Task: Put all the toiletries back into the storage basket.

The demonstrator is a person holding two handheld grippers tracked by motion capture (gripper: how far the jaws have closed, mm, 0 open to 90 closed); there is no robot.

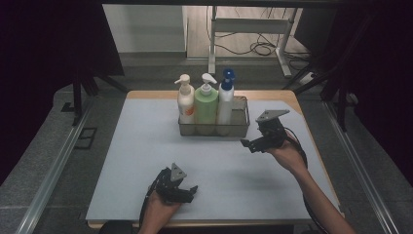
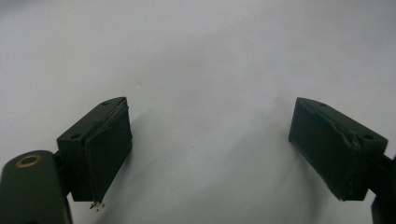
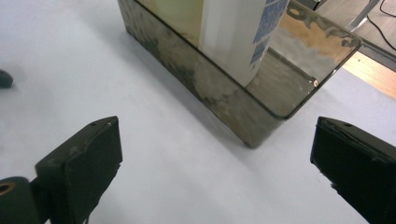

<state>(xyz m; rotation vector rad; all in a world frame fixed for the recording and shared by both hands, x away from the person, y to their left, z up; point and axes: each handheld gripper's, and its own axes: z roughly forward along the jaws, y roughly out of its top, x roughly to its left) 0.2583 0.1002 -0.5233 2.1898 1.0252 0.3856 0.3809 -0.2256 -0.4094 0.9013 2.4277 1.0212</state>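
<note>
3 bottles (image 1: 206,100) in tray (image 1: 241,127) | right hand-held gripper (image 1: 252,144) just beside it, jaws apart, empty

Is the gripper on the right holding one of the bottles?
No, the right gripper has its jaws wide open over bare tabletop, short of the metal basket where the white bottle stands.

The left tool (image 1: 187,191) is lying low near the table's near edge, gripped from behind by the left hand (image 1: 158,204), with its jaws standing wide apart and nothing between them. The left forearm is coming in from the bottom edge. The right tool (image 1: 249,144) is hanging above the table, held by the right hand (image 1: 287,155), pointing leftward, its jaws gaping wide and empty. The right forearm is reaching in diagonally from the lower right, cable trailing beside it.
</note>
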